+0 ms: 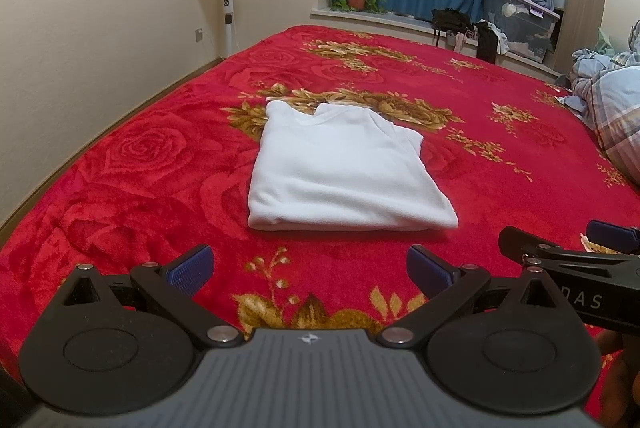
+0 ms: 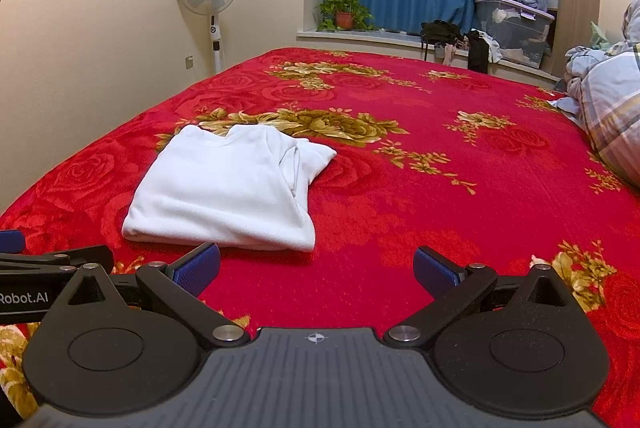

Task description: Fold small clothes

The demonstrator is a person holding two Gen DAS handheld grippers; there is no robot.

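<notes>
- Left wrist view: the left tongs hang low over the bed, spread wide and holding nothing, with red floral blanket showing between the blue pads.
- Straight ahead of them, apart from both fingertips, lies the white garment, already a compact rectangle with its neckline at the far end and a doubled edge nearest the camera.
- At the right edge the right tongs come in sideways, near the left pair; from here I cannot tell how their jaws stand.
- Right wrist view: the right tongs are likewise released, empty, hovering above the blanket.
- The white garment sits ahead and to the left of them; layers stack at its right side, and a tucked sleeve corner pokes out toward the far right.
- A rumpled plaid quilt lies at the bed's far right, well apart from the garment.
- By my reckoning this piece is folded, or nearly so; at most a tidy of that stray corner is left, and no other small garment shows on the blanket.
</notes>
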